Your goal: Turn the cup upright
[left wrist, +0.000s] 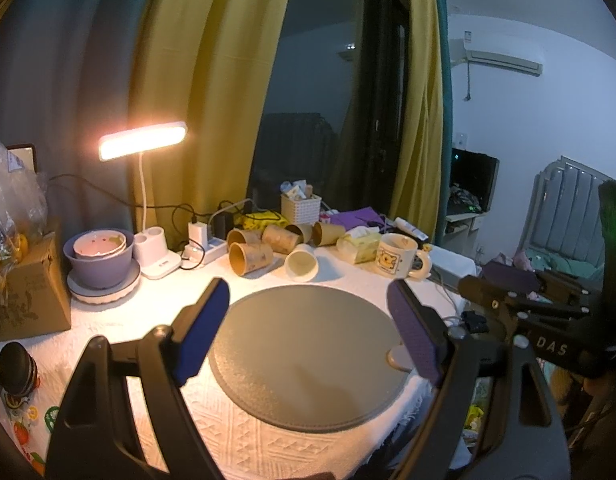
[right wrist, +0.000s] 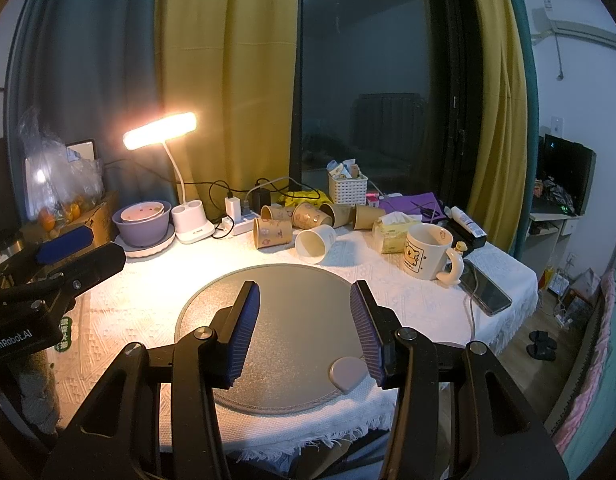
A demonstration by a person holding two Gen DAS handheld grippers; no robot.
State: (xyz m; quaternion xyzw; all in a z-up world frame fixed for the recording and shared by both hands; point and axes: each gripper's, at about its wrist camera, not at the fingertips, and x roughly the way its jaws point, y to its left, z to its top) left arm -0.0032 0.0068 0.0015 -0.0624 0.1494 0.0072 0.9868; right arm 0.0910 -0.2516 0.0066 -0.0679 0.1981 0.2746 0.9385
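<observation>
Cup (right wrist: pixel 316 243), smooth white cylinder, on side

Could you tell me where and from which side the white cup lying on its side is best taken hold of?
Probably across its side wall near the open rim. The white cup lies tipped behind the round mat, mouth facing the camera and slightly left. The right tongs stand open, so come from above and front, clear of the brown cups behind.

Round mat (right wrist: pixel 292 312) lies near me on the tablecloth (right wrist: pixel 407 304). Behind it a white cup (right wrist: pixel 315 242) lies on its side, paper cups (right wrist: pixel 308 218) toppled farther back. Mug (right wrist: pixel 429 250) stands right of the mat, phone (right wrist: pixel 485 290) beside it. Stacked bowls (right wrist: pixel 144 222) and desk lamp (right wrist: pixel 188 200) sit far left.
</observation>
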